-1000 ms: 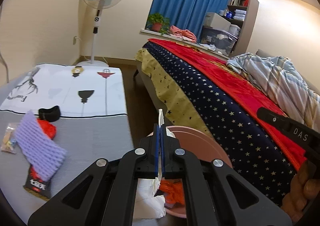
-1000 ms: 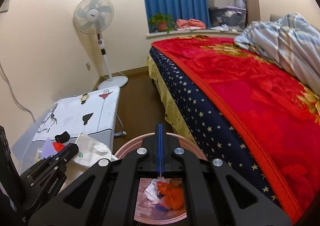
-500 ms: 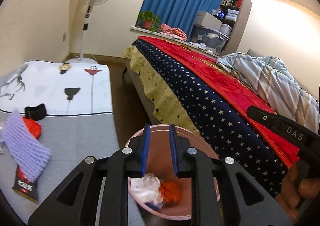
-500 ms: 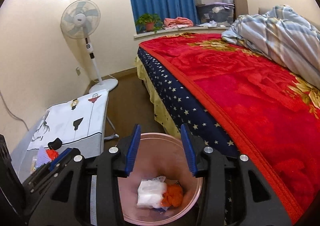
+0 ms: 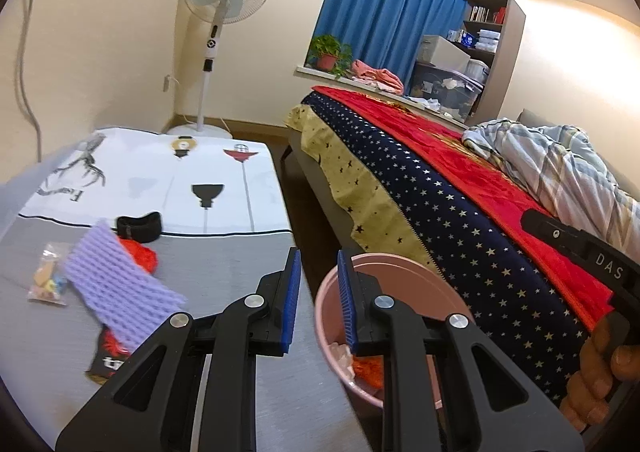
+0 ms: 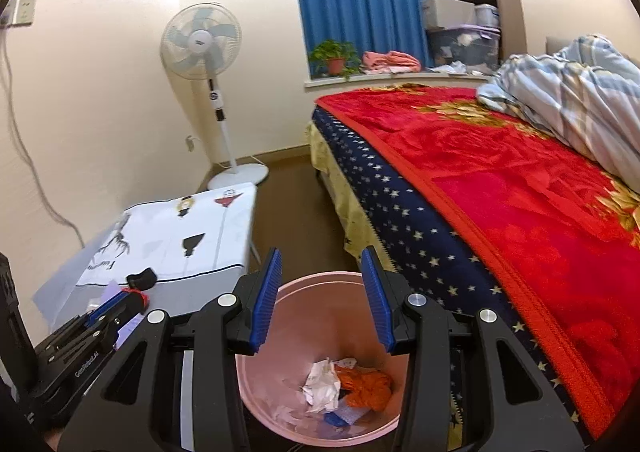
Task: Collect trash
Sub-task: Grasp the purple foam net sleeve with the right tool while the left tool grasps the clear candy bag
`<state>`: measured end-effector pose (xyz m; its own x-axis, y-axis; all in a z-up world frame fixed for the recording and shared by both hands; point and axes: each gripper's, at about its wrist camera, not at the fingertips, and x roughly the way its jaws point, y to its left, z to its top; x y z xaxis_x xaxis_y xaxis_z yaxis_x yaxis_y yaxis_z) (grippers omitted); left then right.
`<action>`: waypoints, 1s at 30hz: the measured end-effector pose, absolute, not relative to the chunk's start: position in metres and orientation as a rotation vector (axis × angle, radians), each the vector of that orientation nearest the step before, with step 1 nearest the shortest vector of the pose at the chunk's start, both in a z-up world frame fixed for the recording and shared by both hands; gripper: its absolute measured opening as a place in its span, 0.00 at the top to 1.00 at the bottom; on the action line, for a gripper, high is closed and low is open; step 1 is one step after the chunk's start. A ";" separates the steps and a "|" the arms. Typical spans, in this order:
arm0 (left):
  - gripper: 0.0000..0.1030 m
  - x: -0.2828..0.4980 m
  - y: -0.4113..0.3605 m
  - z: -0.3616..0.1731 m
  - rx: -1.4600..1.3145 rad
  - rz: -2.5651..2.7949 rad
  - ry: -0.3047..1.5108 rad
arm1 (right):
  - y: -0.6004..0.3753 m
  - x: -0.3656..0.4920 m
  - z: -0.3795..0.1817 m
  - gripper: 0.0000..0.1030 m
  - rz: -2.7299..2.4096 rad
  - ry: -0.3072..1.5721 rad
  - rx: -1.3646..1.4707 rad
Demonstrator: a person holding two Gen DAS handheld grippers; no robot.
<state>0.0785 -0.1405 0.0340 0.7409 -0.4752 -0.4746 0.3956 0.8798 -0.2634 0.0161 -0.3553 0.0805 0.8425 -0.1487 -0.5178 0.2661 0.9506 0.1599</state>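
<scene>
My right hand-held gripper (image 6: 322, 298) hangs released above the pink bin (image 6: 320, 284), lower centre; crumpled trash (image 6: 322, 384) lies inside. My left hand-held gripper (image 5: 318, 302), released, straddles the counter (image 5: 240, 276) edge.

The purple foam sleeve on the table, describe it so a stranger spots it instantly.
Beside the bed stands a low cloth-covered table. On its grey near half lies the purple foam sleeve, a flat ribbed lavender net, overlapping red netting and a dark wrapper; nothing else there is purple.
</scene>
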 end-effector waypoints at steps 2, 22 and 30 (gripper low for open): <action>0.81 0.076 -0.132 0.036 -0.139 -0.466 0.552 | -0.347 0.015 0.083 0.58 -0.197 0.523 0.218; 0.81 0.080 -0.019 0.019 -0.174 -0.246 0.566 | -0.270 0.052 0.075 0.62 0.010 0.542 0.172; 0.81 0.092 0.024 0.003 -0.227 -0.114 0.599 | -0.237 0.083 0.052 0.62 0.109 0.581 0.192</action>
